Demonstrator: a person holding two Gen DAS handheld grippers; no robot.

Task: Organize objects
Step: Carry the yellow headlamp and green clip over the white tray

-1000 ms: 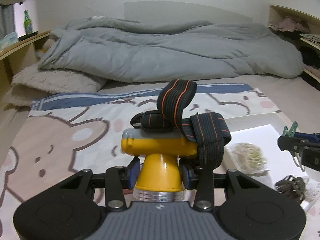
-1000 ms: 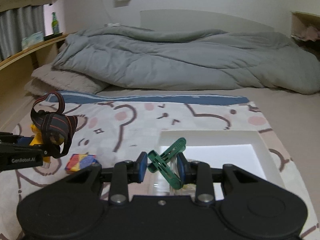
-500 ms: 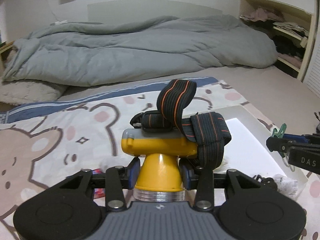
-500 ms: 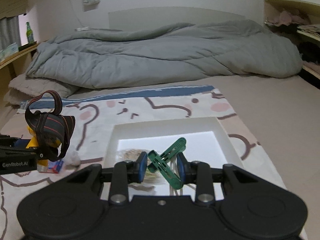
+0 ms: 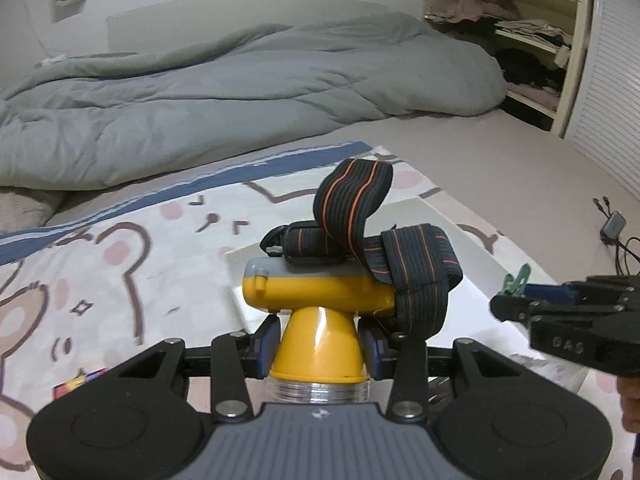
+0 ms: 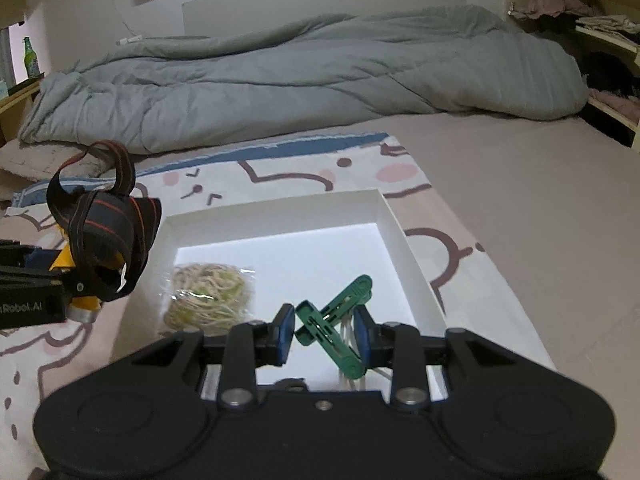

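My left gripper [image 5: 318,340] is shut on a yellow headlamp [image 5: 320,300] with a black, orange-striped strap, held above the left edge of a white tray [image 5: 476,248]. The headlamp also shows at the left of the right wrist view [image 6: 100,236]. My right gripper [image 6: 323,330] is shut on a green clothespin [image 6: 334,330], held over the white tray [image 6: 416,264]. The clothespin's tip [image 5: 517,280] and the right gripper [image 5: 520,300] show at the right of the left wrist view.
A bag of rubber bands [image 6: 208,300] lies in the tray. A small colourful block [image 5: 78,383] lies on the bear-print blanket [image 5: 100,280]. A grey duvet [image 6: 300,80] is heaped behind, shelves [image 5: 532,40] stand right, and a cable [image 5: 616,236] lies on the mattress.
Both grippers have swung to the right, over the white tray. The headlamp and the clothespin stay gripped. The left gripper now sits close beside the right one.
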